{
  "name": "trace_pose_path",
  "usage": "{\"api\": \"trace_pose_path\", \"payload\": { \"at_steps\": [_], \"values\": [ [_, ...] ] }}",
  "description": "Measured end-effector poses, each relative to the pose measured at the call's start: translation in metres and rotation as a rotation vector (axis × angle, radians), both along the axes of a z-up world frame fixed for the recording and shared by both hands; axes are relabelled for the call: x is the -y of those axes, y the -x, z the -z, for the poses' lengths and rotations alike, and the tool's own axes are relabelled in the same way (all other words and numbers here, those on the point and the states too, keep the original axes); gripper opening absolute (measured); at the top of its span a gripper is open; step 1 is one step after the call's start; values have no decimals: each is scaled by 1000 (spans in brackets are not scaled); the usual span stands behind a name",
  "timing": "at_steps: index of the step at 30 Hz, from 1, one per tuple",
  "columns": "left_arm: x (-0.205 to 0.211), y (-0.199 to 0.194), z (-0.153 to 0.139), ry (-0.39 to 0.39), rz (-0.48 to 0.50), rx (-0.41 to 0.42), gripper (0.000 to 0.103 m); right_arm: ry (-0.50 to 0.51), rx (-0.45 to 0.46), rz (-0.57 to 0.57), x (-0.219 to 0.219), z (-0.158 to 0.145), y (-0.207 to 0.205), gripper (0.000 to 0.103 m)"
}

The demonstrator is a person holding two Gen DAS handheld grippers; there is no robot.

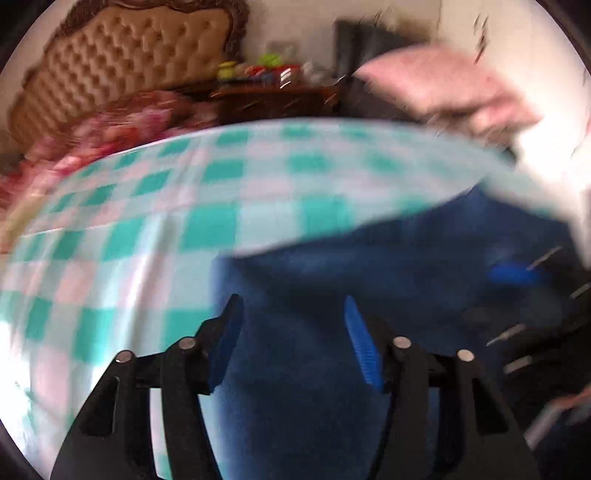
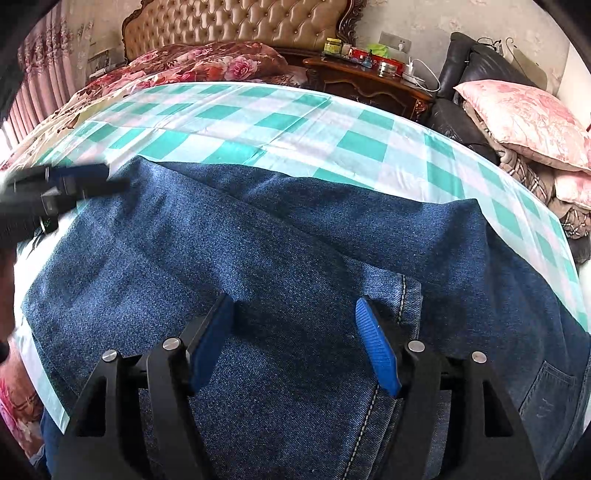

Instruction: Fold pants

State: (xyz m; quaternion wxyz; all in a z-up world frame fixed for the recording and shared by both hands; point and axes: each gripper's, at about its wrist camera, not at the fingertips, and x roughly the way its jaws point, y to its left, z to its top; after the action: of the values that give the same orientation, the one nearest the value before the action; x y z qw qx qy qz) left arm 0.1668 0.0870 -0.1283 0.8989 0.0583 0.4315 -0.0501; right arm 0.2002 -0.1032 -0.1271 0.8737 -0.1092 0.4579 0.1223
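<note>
Blue denim pants (image 2: pixel 280 236) lie spread across a green-and-white checked sheet (image 2: pixel 236 122) on a bed, with the right gripper (image 2: pixel 295 314) and the blurred left gripper (image 1: pixel 291 314) each poised over the fabric, jaws parted and nothing held between their blue pads (image 2: pixel 376 350)

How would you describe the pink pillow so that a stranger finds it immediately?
Start at the tufted headboard and go right, past the dark wooden nightstand, to the black leather chair. The pink pillow lies on top of the pile there; it alone is pale pink with a floral print.
</note>
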Motion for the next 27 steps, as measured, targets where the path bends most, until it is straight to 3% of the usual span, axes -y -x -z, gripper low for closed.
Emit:
{"api": "trace_pose_path", "payload": {
  "at_steps": [1,2,4,7,11,13,15,22,27],
  "values": [
    [-1,0,6,-50,-52,-11,68,2,0,-1,0,0,0,65],
    [-17,6,8,-7,-112,-5,74,2,2,-1,-1,0,1,65],
    [-39,17,8,59,-187,-18,74,3,4,2,-1,0,1,66],
    [-56,46,2,28,-247,27,71,4,7,6,-1,-1,1,66],
    [-48,79,-3,124,-148,97,71,2,7,12,0,0,0,67],
    [-36,92,8,79,-130,64,67,8,-1,14,-1,-1,-1,68],
    [-37,105,15,91,-167,71,68,13,-22,16,-1,-5,-4,69],
    [-35,113,16,65,-192,72,68,-63,180,69,14,-55,21,69],
    [-34,119,16,56,-207,75,69,11,115,33,10,-26,35,65]
  ]
}}
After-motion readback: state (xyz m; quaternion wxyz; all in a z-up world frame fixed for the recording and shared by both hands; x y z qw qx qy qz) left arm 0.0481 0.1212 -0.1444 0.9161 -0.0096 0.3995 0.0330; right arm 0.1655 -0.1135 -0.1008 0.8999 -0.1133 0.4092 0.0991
